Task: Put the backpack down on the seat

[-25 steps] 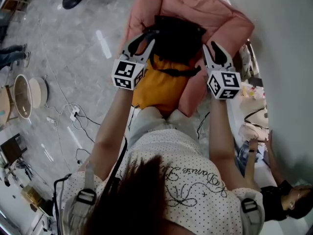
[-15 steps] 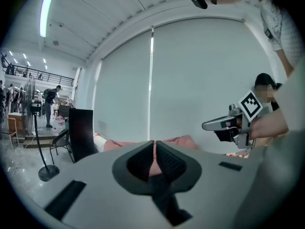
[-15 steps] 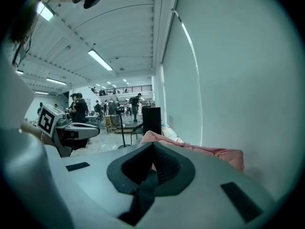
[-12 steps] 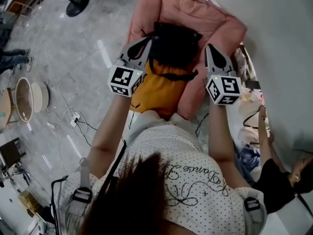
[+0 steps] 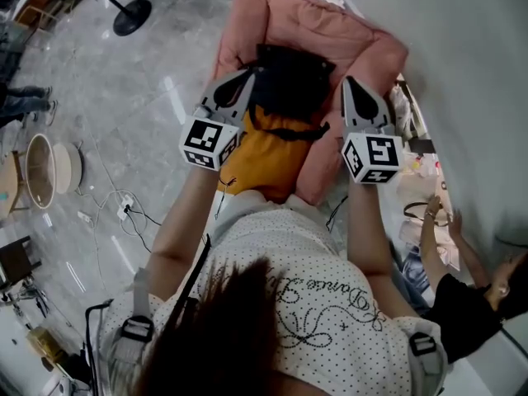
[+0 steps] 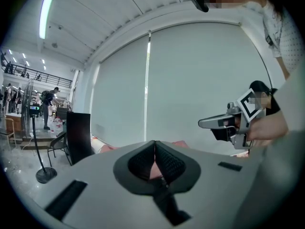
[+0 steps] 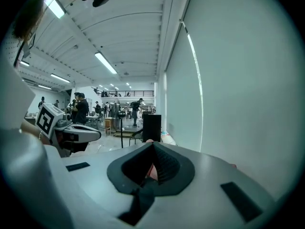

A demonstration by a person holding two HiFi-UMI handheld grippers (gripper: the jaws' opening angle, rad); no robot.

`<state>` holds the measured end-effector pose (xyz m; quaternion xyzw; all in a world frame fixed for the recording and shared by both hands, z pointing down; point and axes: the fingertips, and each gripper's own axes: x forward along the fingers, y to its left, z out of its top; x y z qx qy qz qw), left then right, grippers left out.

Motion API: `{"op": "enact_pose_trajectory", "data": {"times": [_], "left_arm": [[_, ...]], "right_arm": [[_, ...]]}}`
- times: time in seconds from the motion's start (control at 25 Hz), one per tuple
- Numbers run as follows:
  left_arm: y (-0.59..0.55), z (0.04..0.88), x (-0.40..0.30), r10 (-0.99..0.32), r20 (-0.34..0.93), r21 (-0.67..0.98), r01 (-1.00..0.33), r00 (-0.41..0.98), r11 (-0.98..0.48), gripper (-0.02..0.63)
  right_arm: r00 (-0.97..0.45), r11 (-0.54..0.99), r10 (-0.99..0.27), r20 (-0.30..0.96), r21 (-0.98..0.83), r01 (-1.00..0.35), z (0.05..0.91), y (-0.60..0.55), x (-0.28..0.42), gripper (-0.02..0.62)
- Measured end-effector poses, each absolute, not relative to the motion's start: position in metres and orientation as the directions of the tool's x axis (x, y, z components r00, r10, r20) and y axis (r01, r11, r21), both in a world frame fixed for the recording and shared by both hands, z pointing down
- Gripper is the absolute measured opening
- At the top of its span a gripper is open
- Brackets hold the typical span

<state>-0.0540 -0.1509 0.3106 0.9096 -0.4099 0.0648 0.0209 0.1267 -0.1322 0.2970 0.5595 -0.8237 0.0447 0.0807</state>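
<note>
The orange-and-black backpack (image 5: 276, 143) is lying on the seat of the pink armchair (image 5: 330, 31), its black end toward the backrest, so the put-down itself is looking finished. The left gripper (image 5: 246, 77) and right gripper (image 5: 350, 87) are hovering just beside it, one on each side. Both are clenched on nothing, and only drawing them clear is seeming to remain.

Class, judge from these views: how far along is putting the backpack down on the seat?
Done: the backpack rests on the pink seat. In hand: nothing; the left hand-held gripper and right hand-held gripper flank it, jaws closed on nothing. Left: apparently only drawing both away.
</note>
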Motion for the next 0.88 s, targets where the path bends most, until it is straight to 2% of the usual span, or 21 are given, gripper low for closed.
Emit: {"op": "enact_pose_trajectory", "data": {"times": [0.88], "left_arm": [[-0.1474,0.3117,-0.0591,-0.771,0.135,0.002,-0.778,0.623,-0.628,0.005]], "right_arm": [[-0.361,0.367,-0.914,0.185,-0.004,-0.93,0.3011,-0.1252,0.1272,0.011]]}}
